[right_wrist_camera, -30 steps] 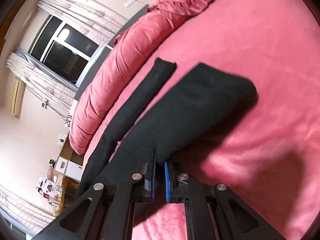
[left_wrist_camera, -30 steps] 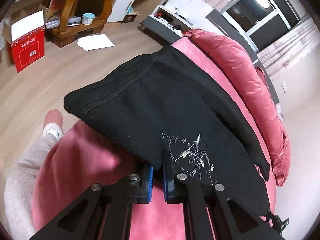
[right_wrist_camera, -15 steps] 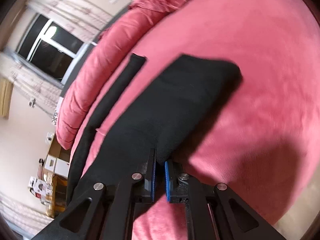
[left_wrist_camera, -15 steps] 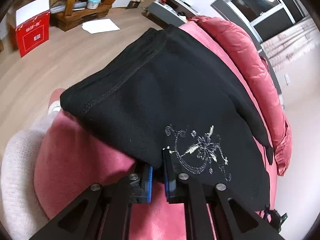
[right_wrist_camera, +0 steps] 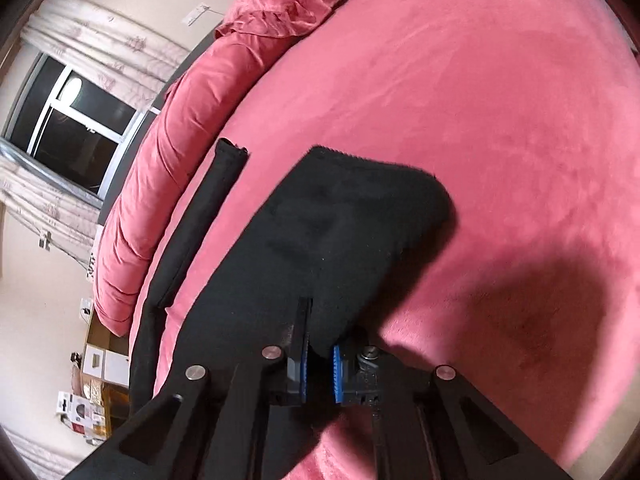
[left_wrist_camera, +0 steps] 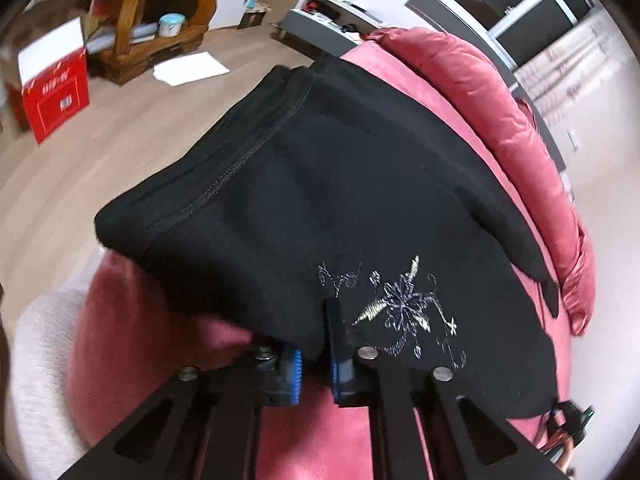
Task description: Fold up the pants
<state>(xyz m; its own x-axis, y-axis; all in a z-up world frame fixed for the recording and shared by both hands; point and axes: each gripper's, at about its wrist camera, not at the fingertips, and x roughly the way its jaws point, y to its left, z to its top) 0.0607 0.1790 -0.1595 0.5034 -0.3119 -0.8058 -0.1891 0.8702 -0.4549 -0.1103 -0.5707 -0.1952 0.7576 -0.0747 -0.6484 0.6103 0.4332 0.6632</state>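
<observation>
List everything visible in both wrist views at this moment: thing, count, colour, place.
pants: one, black, silver embroidery, lifted over bed, both edges pinched
bed: one, pink, round, under pants
bolster cushion: one, pink, along bed's far edge
box: one, red, on floor
paper sheet: one, white, on floor
wooden table: one, brown, behind paper
window: one, dark, curtained
left gripper: black, blue pads, shut on pants
right gripper: black, blue pads, shut on pants
</observation>
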